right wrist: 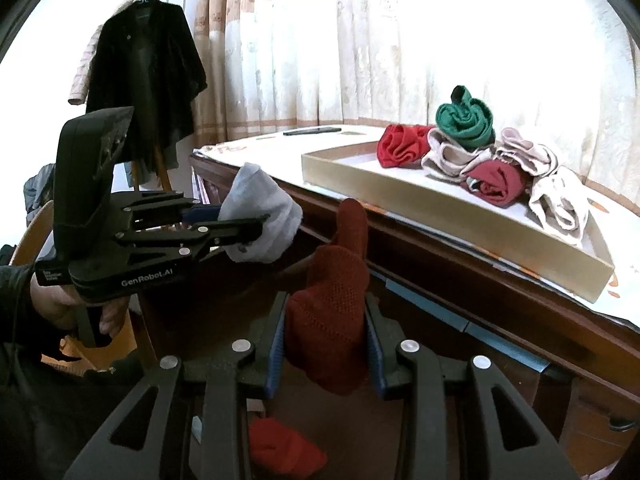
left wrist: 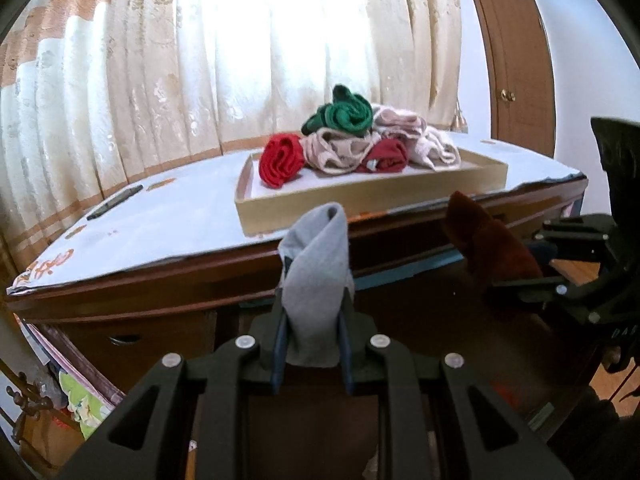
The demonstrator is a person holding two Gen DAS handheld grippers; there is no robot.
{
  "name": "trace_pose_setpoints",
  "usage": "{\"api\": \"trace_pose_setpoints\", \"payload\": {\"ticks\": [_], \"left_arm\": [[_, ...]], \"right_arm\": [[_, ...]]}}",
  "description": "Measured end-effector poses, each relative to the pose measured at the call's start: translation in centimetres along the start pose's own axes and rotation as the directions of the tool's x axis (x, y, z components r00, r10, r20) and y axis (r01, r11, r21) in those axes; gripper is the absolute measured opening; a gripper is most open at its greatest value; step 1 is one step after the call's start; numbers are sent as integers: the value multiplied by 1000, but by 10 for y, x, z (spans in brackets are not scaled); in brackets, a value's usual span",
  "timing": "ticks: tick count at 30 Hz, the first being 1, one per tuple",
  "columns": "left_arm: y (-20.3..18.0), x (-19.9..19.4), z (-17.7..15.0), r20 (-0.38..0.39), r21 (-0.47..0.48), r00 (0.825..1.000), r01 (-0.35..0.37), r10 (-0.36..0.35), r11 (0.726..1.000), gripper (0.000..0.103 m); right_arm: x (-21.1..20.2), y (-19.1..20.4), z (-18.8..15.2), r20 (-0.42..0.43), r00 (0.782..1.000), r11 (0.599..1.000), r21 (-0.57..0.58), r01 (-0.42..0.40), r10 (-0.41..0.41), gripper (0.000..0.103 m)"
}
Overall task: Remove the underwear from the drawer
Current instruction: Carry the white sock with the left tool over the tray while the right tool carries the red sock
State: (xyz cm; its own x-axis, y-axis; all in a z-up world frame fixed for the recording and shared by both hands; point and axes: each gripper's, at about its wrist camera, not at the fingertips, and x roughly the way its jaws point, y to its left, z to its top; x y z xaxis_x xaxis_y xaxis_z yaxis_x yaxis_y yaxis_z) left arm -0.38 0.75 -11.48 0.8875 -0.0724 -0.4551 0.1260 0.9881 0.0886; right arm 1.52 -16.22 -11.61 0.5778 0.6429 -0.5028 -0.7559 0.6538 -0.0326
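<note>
Your left gripper (left wrist: 312,334), at the bottom centre of the left wrist view, is clamped on a grey rolled garment (left wrist: 316,284) that stands up between its blue pads. Your right gripper (right wrist: 326,346), bottom centre of the right wrist view, is likewise clamped on a dark red knitted roll (right wrist: 332,320), which rises upright from the jaws. Below it, at the lower edge of that frame, lies another red piece (right wrist: 280,452); what it rests in cannot be told. Your hand (right wrist: 60,300) grips the left tool's handle at the left edge. Beyond both tools runs the brown wooden desk (left wrist: 160,292), its top under a pale cover. On it, right of centre, sits a shallow cardboard tray (left wrist: 360,200) holding a heap of rolled underwear: bright red (left wrist: 280,160), green (left wrist: 344,114) on top, dark red (left wrist: 386,156), and several pinkish-white rolls (left wrist: 336,152). A dark pen-like object (left wrist: 116,202) lies on the desk at the left. Patterned curtains (left wrist: 160,60) fill the background, and a black coat (right wrist: 146,80) hangs at upper left of the right view.
</note>
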Motion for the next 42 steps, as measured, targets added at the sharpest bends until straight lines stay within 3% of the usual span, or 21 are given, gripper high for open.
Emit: {"api": "trace_pose_setpoints", "payload": {"ticks": [12, 20, 42], "left_arm": [[-1, -24, 22, 86, 0, 996, -1, 1, 1000, 20], [0, -32, 46, 127, 3, 992, -2, 2, 1000, 20], [7, -29, 82, 162, 17, 987, -20, 17, 1000, 20]], "right_arm": [[-15, 3, 0, 71, 997, 999, -13, 33, -32, 37], [-34, 2, 19, 137, 989, 998, -24, 54, -50, 37], [-54, -5, 61, 225, 971, 996, -38, 84, -74, 37]]}}
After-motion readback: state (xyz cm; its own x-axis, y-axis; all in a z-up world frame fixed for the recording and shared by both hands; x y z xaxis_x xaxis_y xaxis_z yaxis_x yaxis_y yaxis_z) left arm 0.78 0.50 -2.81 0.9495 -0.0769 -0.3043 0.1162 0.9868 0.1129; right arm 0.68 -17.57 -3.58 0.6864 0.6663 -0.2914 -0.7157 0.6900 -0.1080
